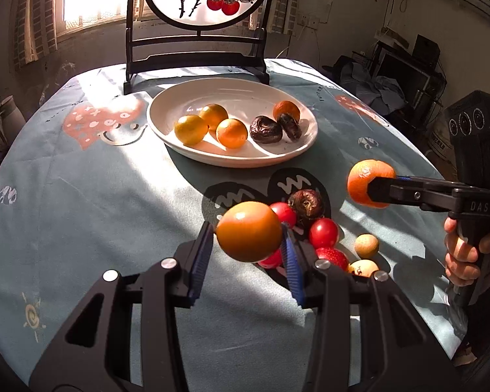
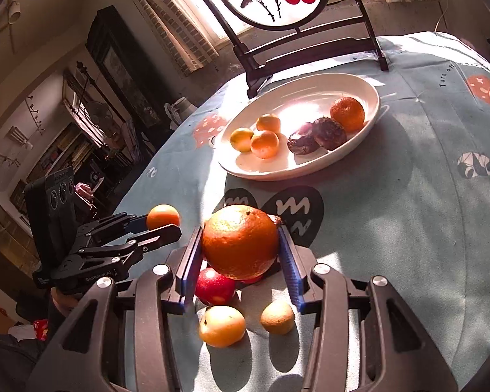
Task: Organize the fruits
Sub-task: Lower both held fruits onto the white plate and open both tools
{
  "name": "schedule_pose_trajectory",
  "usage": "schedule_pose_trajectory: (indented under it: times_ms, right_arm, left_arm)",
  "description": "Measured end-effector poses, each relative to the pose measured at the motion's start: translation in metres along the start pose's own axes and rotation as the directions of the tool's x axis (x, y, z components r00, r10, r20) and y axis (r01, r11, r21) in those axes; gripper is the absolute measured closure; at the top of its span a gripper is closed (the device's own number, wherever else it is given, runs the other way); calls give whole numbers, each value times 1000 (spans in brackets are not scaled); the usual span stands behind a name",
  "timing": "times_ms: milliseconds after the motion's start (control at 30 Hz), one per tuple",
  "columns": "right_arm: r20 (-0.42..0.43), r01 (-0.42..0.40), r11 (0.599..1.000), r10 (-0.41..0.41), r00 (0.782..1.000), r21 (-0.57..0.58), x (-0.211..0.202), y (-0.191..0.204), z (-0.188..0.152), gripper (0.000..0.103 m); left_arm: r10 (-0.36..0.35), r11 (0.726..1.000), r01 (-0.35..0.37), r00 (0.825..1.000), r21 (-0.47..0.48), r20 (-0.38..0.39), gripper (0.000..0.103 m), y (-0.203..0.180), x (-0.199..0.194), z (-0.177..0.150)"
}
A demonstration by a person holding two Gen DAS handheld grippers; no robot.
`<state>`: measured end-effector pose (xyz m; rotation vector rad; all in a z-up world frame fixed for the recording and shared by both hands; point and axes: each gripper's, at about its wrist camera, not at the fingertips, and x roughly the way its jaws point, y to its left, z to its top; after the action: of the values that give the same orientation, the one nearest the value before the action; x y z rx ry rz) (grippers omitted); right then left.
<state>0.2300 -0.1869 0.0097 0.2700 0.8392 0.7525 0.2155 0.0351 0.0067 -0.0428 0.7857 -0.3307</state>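
Plate (image 1: 166,98): six fruits sorted; left gripper (image 1: 249,245) clamps a smooth orange (image 1: 249,230), right gripper (image 2: 241,261) a mandarin (image 2: 240,241); loose pile (image 1: 323,232) remains.

Harsh window backlight – hard shadows, plate glare, fisheye-warped edges.

Six fruits (image 1: 232,132) on white plate (image 1: 166,130), others beside it.

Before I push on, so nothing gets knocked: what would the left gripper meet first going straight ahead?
The left gripper, shut on a smooth orange fruit, points down toward the tablecloth short of the white plate. Probably cloth first, though depth is unclear.
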Motion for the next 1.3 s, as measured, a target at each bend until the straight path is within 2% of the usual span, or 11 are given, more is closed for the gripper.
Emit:
schedule_pose_trajectory:
  times_ms: [100,200,367,600,833,867,933,1067,1133,1200,1300]
  right_arm:
    - [38,34,999,-34,999,-9,2,5,17,57]
    - [80,121,992,-119,990,-20,17,6,42,57]
    - [82,208,978,-207,975,-10,56,-12,72,57]
    - [78,261,964,-256,964,-59,84,-20,95,58]
    - [59,301,945,-296,953,-127,109,-20,106,57]
    - [52,309,942,-304,951,-132,111,-20,106,54]
    - [39,315,939,-313,949,-138,110,-18,104,50]
    - [42,290,948,-287,957,-133,89,-7,102,50]
    - [49,295,946,-291,956,-133,76,-2,97,48]
    - [57,295,947,-290,955,-125,64,1,89,39]
    - [69,295,947,-289,955,-129,44,6,71,39]
  left_arm:
    - [18,1000,-17,999,-19,33,61,0,3,24]
    - [53,996,-48,997,-75,60,61,5,21,55]
    - [120,983,-115,992,-145,26,61,23,69,95]
    - [158,967,-155,987,-201,0,62,55,103,124]
    - [165,965,-164,986,-205,-8,61,65,120,138]
    - [173,965,-172,985,-199,-12,59,63,121,138]
    - [205,960,-203,979,-191,-11,33,58,117,136]
    - [220,961,-218,975,-172,-3,32,42,94,135]
    - [243,960,-239,970,-147,6,20,31,81,130]
    - [288,951,-284,957,-121,23,15,19,67,122]
    - [296,952,-292,955,-95,28,10,6,49,101]
